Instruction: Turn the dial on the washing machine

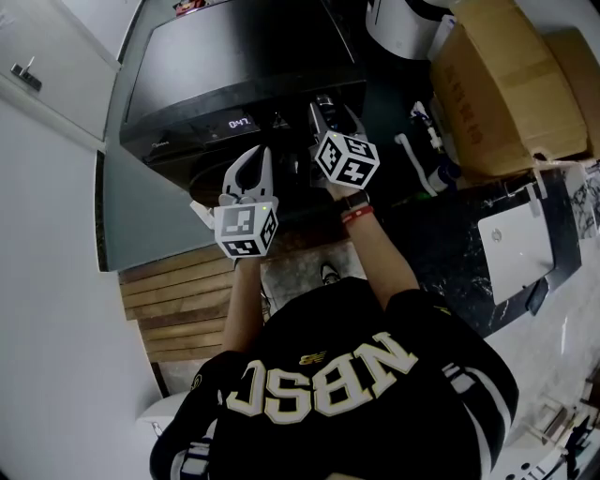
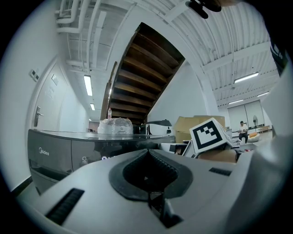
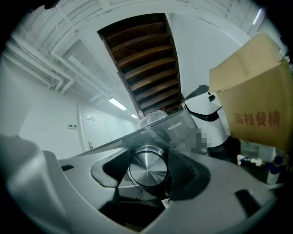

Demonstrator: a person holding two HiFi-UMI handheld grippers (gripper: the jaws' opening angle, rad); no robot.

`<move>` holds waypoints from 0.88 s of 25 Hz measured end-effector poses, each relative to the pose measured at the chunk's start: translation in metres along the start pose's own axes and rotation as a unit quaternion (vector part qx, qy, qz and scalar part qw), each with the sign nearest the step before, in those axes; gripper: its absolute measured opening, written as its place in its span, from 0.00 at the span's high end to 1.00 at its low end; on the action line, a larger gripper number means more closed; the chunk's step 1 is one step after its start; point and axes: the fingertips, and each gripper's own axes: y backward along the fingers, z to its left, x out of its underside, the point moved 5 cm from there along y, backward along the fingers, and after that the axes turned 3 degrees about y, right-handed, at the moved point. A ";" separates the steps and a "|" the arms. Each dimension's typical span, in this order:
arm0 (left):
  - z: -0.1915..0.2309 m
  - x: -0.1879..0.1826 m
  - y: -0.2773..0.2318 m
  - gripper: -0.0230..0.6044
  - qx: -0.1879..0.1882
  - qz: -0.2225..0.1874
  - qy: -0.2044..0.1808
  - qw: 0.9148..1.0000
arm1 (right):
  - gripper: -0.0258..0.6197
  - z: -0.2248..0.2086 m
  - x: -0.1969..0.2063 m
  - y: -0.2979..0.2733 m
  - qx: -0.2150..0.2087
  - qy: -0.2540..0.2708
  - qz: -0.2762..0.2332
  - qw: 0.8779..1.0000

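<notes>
The dark grey washing machine fills the upper middle of the head view, its front panel lit with a small display. My right gripper reaches onto that panel just right of the display. In the right gripper view, the round brushed-metal dial sits between the two dark pads, and the right gripper is shut on it. My left gripper hangs lower left, short of the machine, jaws together and holding nothing. In its own view the left gripper faces the machine's front.
Large cardboard boxes stand right of the machine, a white rounded appliance behind them. Spray bottles and a white laptop lie on the dark counter. A white door is left; wooden steps lie below.
</notes>
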 end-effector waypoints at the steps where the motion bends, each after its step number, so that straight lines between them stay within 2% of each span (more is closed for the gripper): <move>1: 0.000 0.000 0.000 0.94 0.000 0.000 0.000 1.000 | 0.56 0.000 0.000 0.000 -0.001 0.001 0.001 1.000; 14: -0.002 0.000 0.001 0.94 -0.002 0.000 0.001 1.000 | 0.56 0.000 0.000 0.000 -0.002 -0.014 0.006 1.000; 16: -0.002 0.001 0.000 0.94 -0.003 0.000 0.001 1.000 | 0.56 -0.004 0.004 -0.002 -0.004 -0.059 0.001 0.998; 17: -0.002 0.001 0.000 0.94 -0.004 0.000 0.000 1.000 | 0.56 -0.007 0.007 -0.002 -0.005 -0.101 -0.004 0.995; 20: -0.001 0.000 0.001 0.94 -0.008 0.000 0.001 1.000 | 0.56 -0.015 0.008 0.001 0.001 -0.239 -0.023 0.971; 22: 0.001 0.001 0.001 0.94 -0.010 0.001 0.001 1.000 | 0.56 -0.016 0.007 0.001 0.003 -0.266 -0.028 0.964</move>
